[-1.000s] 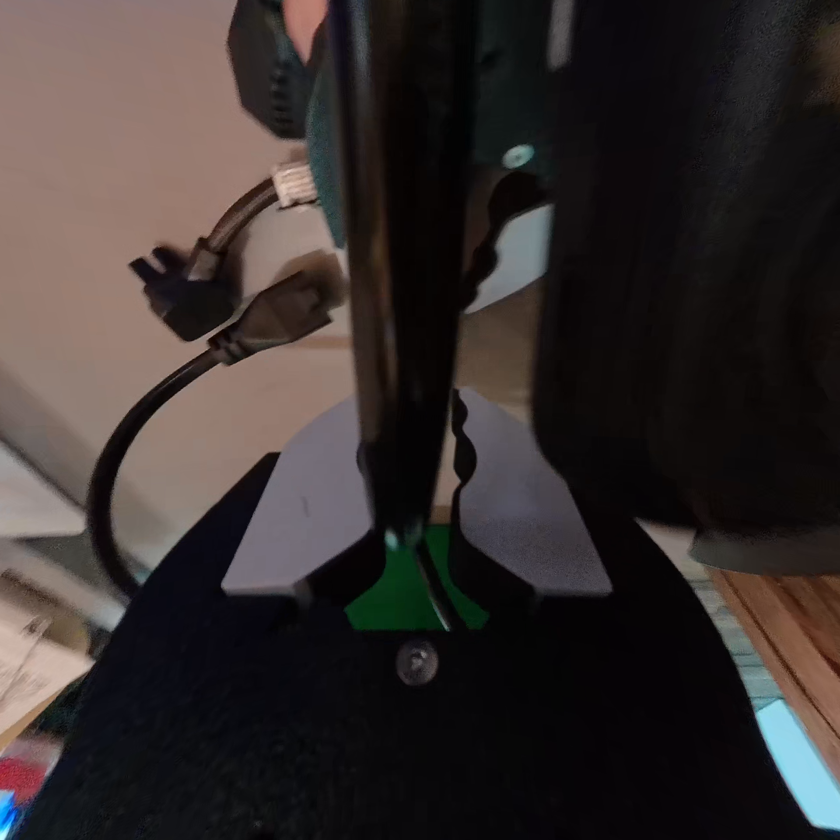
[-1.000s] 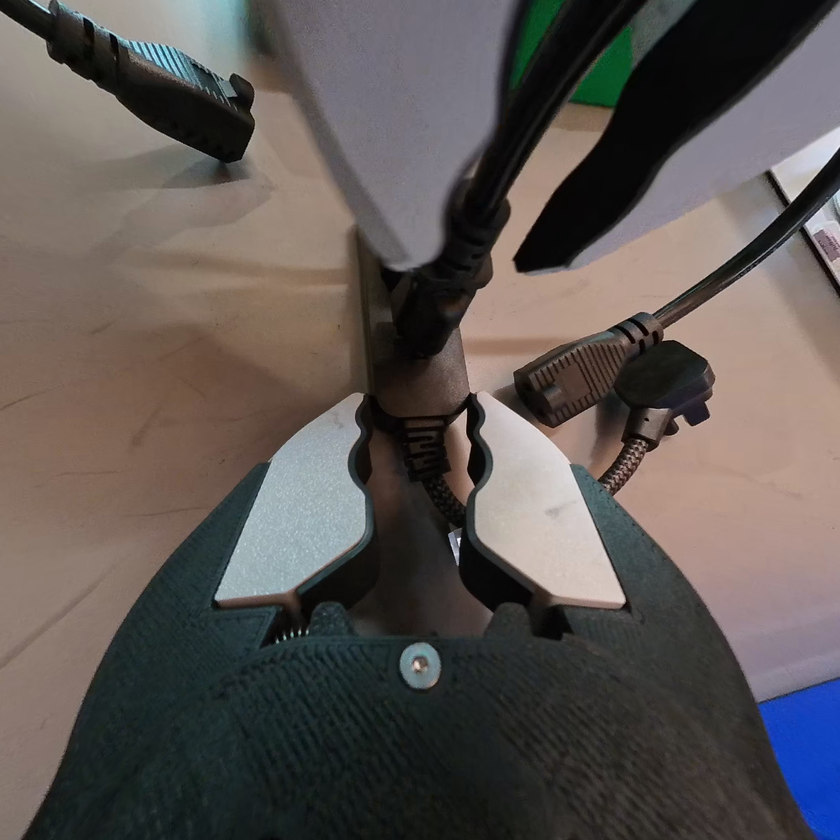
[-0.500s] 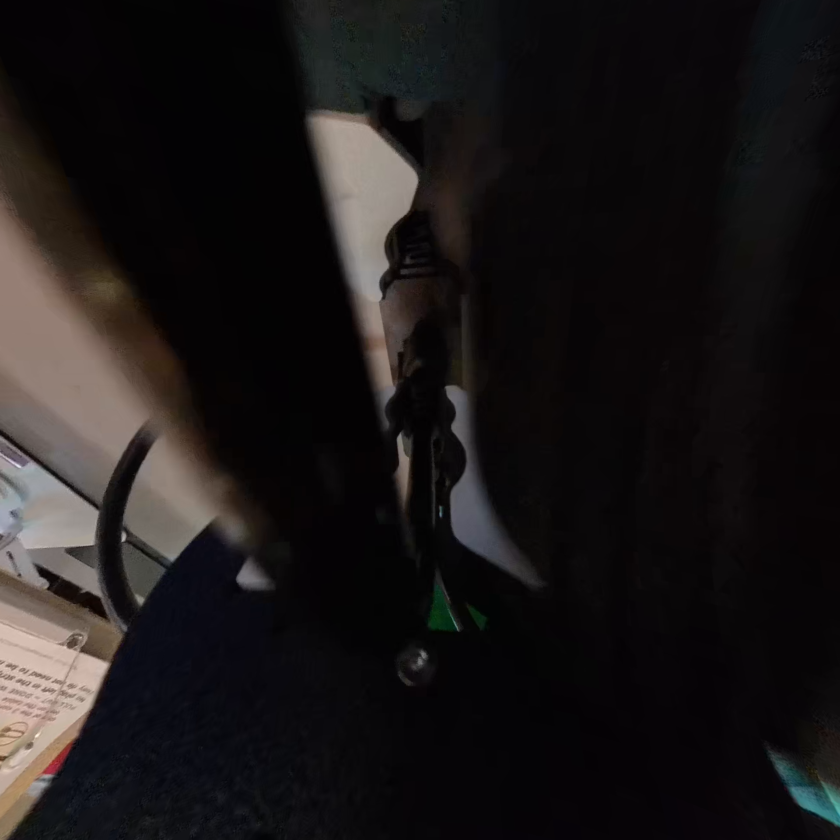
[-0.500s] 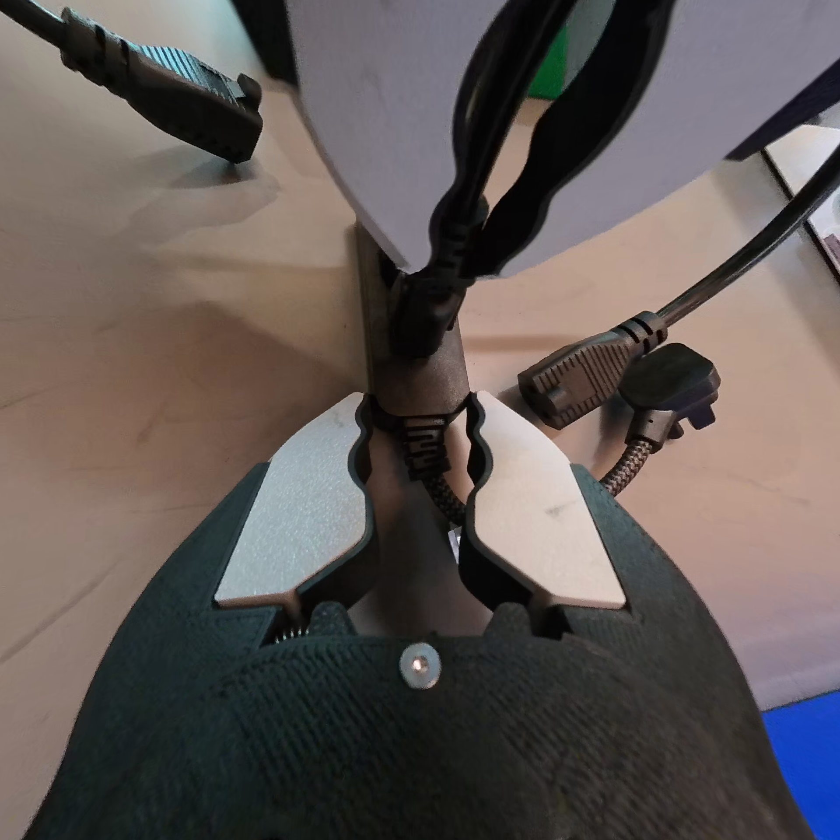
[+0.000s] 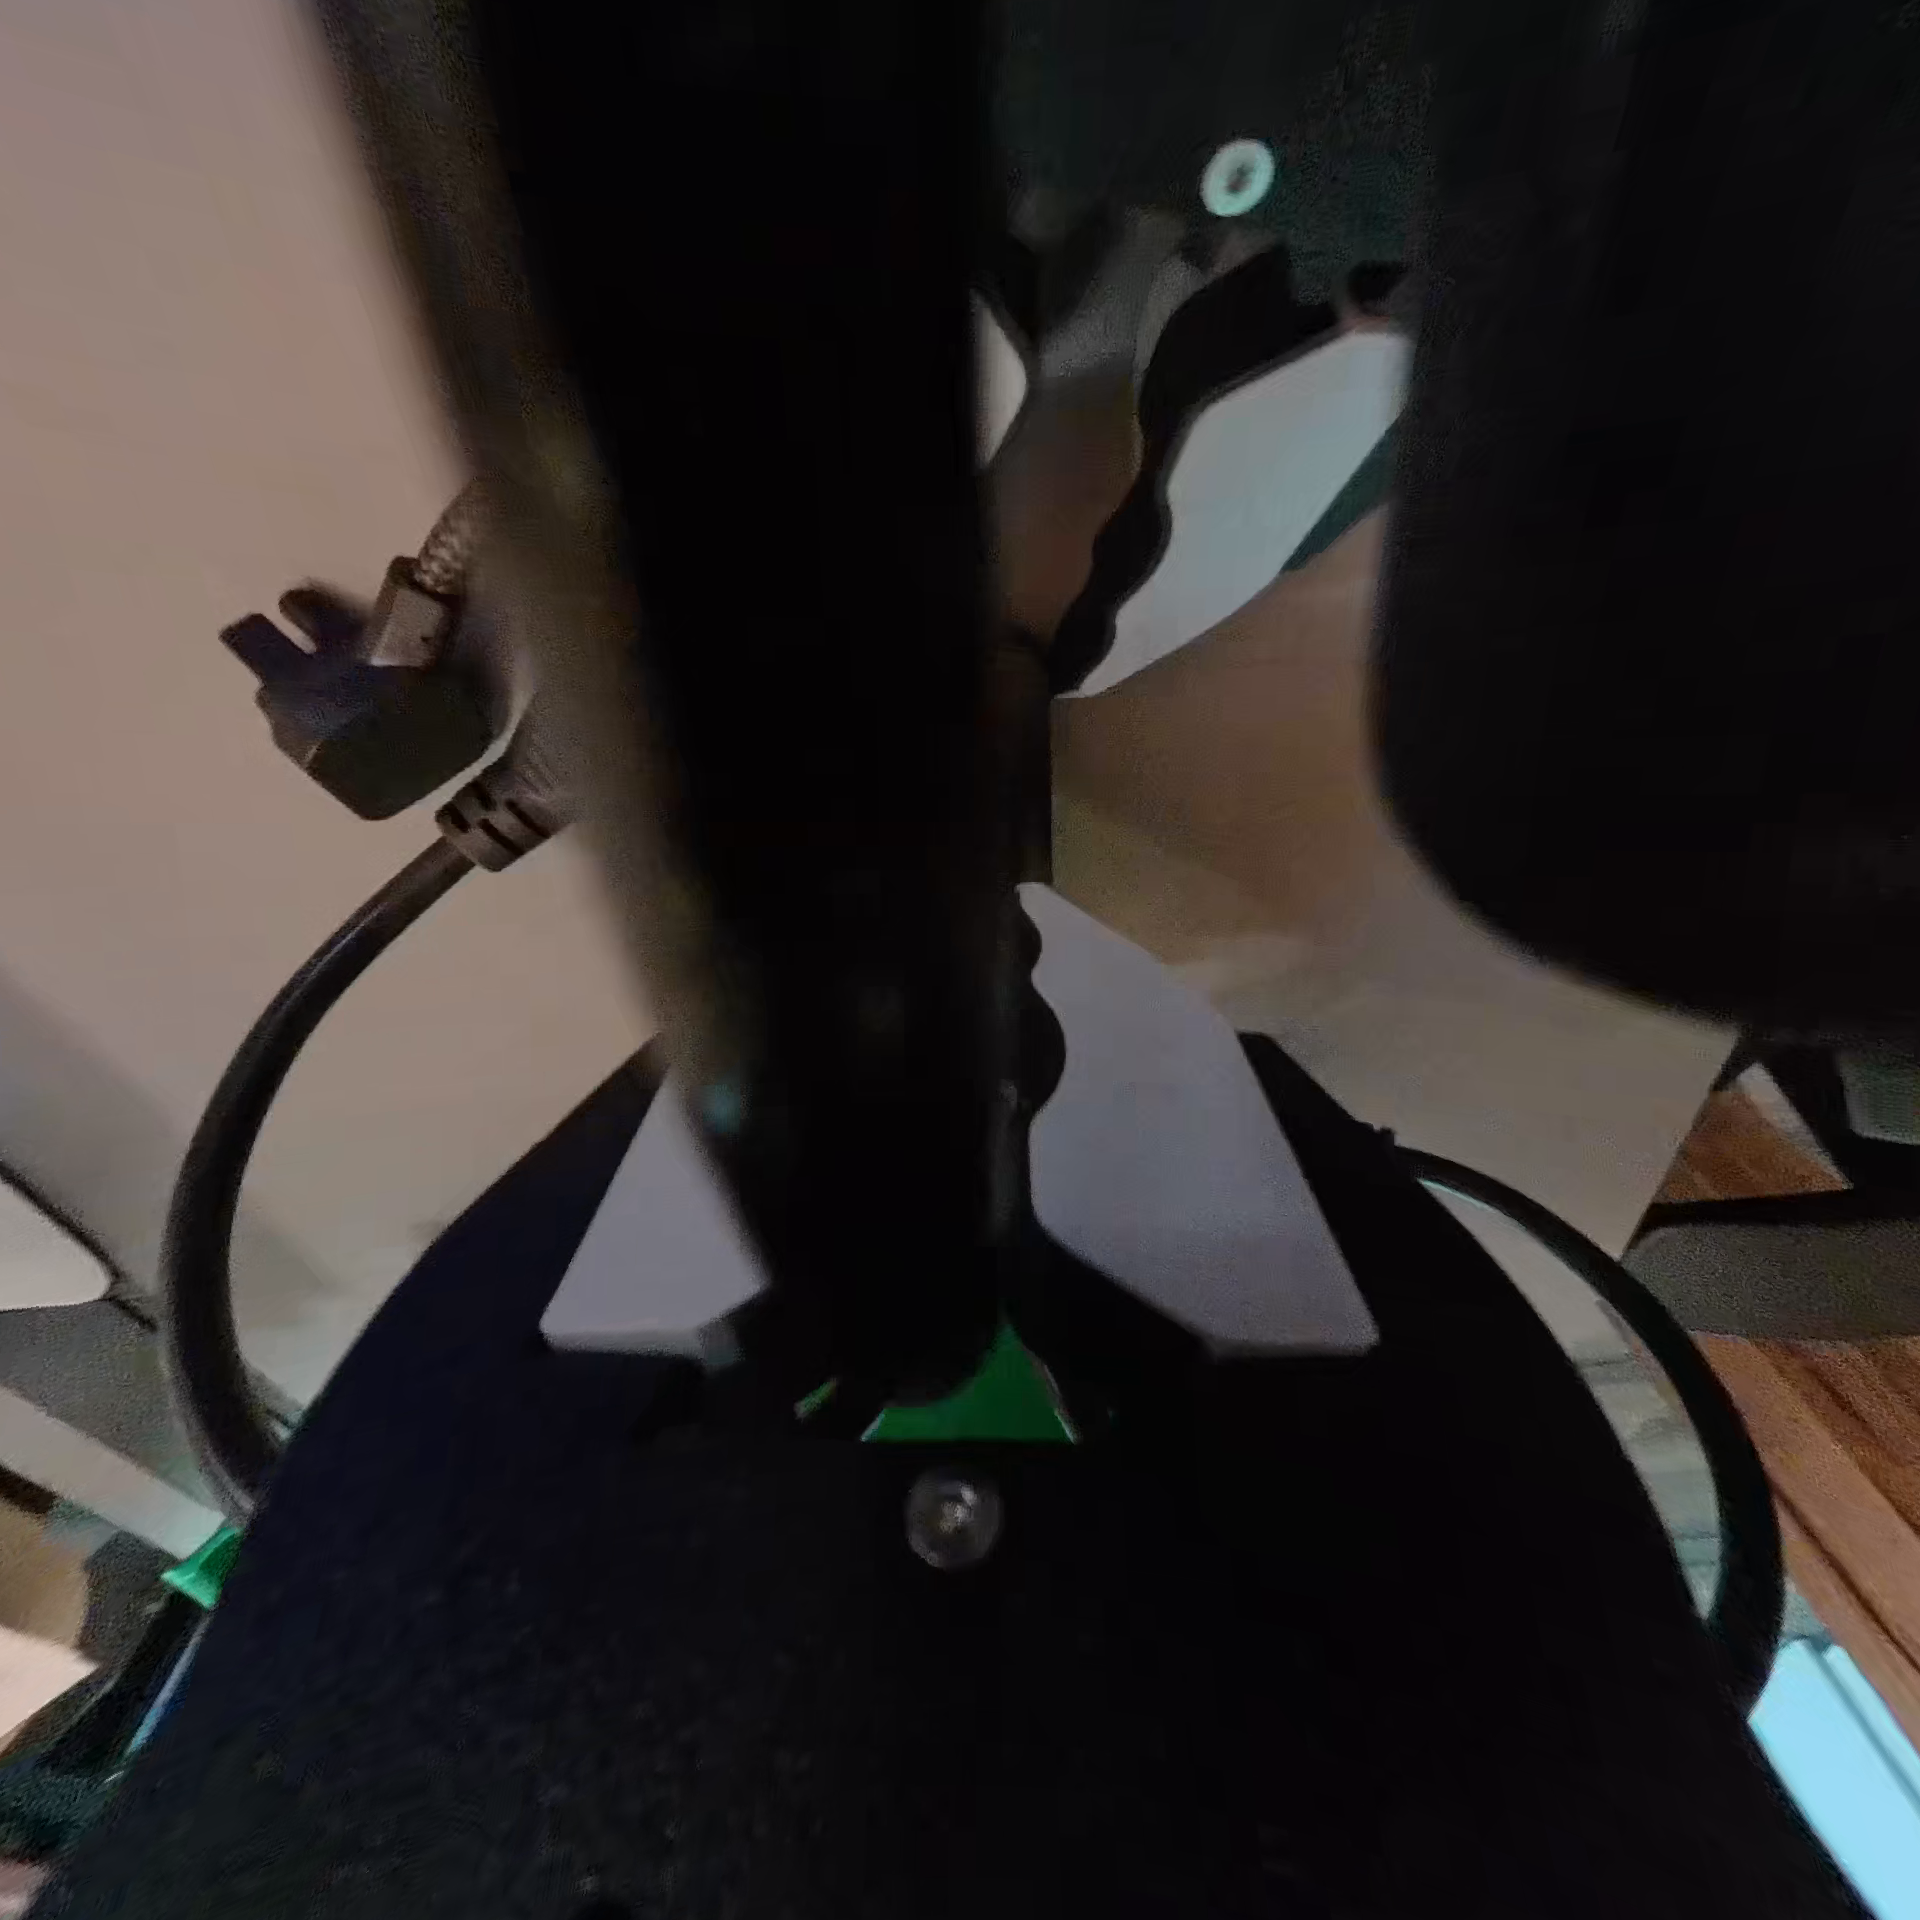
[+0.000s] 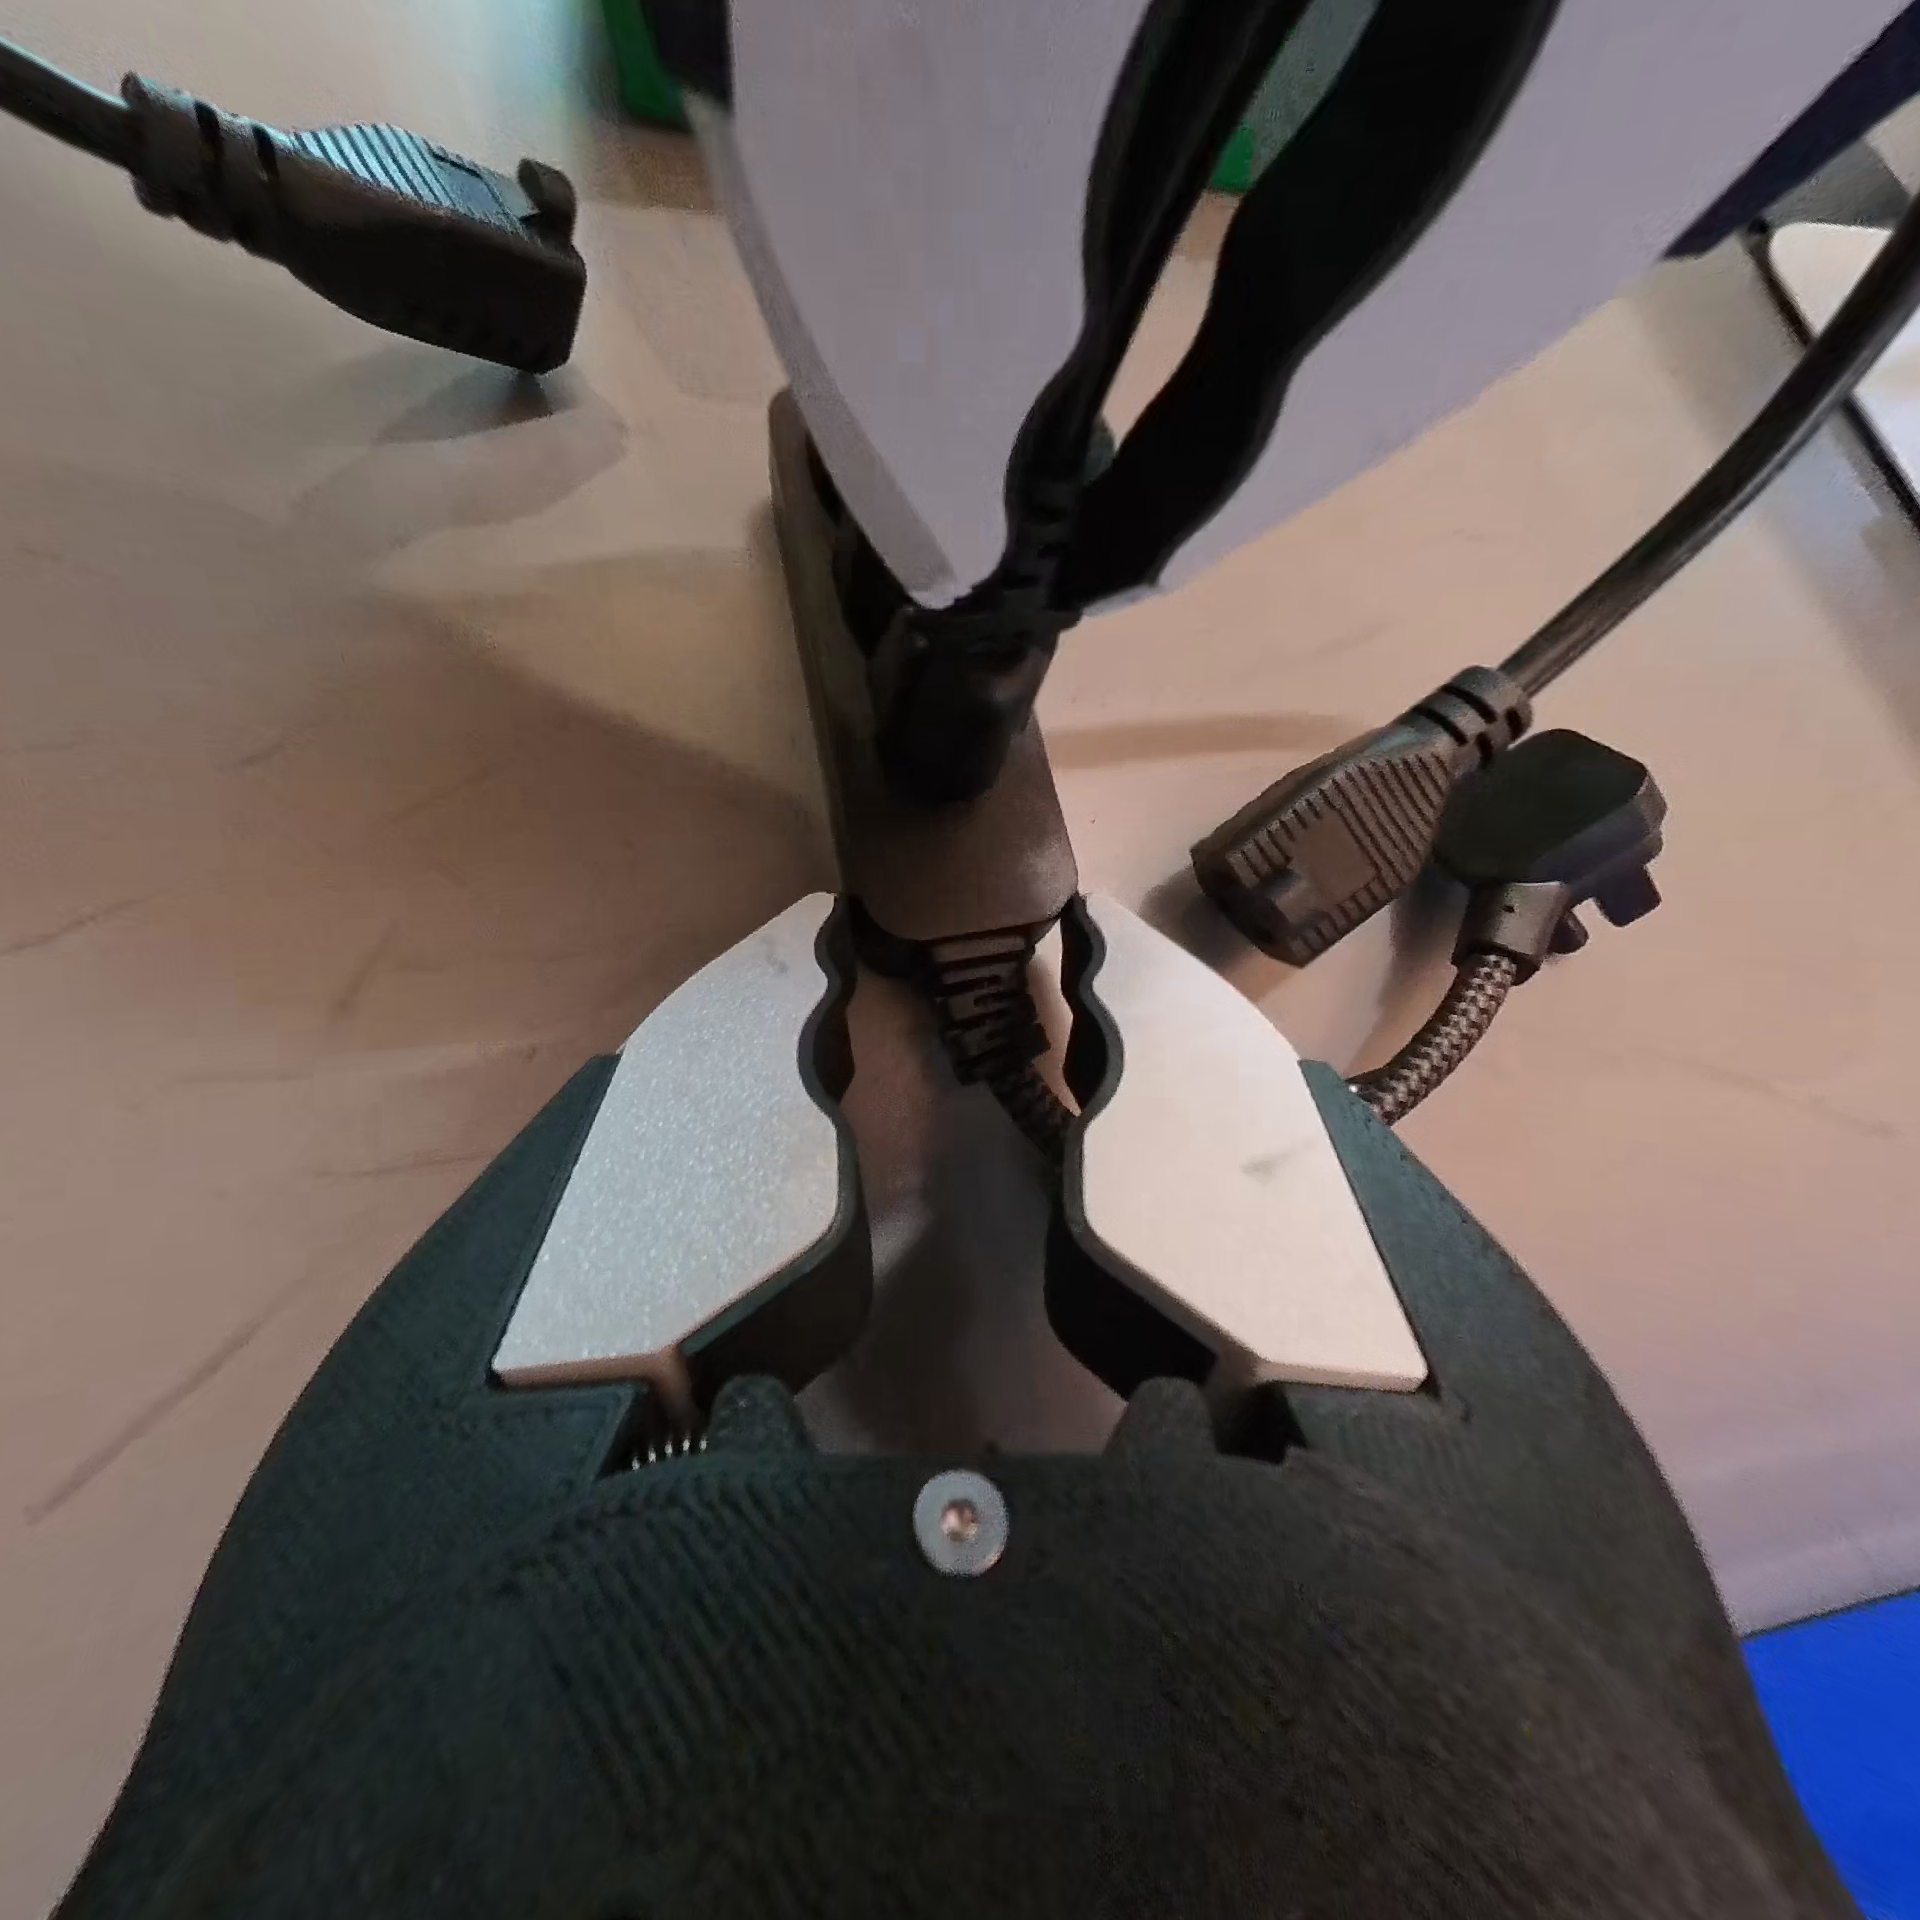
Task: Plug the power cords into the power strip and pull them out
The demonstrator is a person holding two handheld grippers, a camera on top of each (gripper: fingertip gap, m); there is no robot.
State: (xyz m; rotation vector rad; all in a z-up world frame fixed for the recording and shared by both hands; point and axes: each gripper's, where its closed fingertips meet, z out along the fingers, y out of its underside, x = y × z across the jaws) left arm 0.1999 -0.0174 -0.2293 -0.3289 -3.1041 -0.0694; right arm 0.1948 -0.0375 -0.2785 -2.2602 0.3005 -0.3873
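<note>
On the beige bench point(image 6: 312, 935), a loose black cord connector point(image 6: 416, 249) lies at the far left, well apart from both tools. In the middle, the dark grey power strip point(image 6: 956, 821) runs straight away from the right hand-held gripper point(image 6: 961, 935), whose two fingertips clench its near end, where a ribbed strain relief and braided cable point(image 6: 1023, 1091) leave between the fingers. Just beyond, a black plug point(image 6: 951, 717) sits in the strip. The left hand-held gripper point(image 6: 1049, 582) reaches down from above, closed on the black cord point(image 6: 1132, 239) right above that plug. To the right, a ribbed connector point(image 6: 1320, 862) rests on the bench touching an angled plug point(image 6: 1548, 821) on the braided cable. No readable brand or writing shows on any of these.

From the left wrist camera, the left hand-held gripper point(image 5: 997, 977) shows the dark cord point(image 5: 790, 623) filling the gap between its fingers, blurred. The angled plug point(image 5: 353, 717) lies to its left.
</note>
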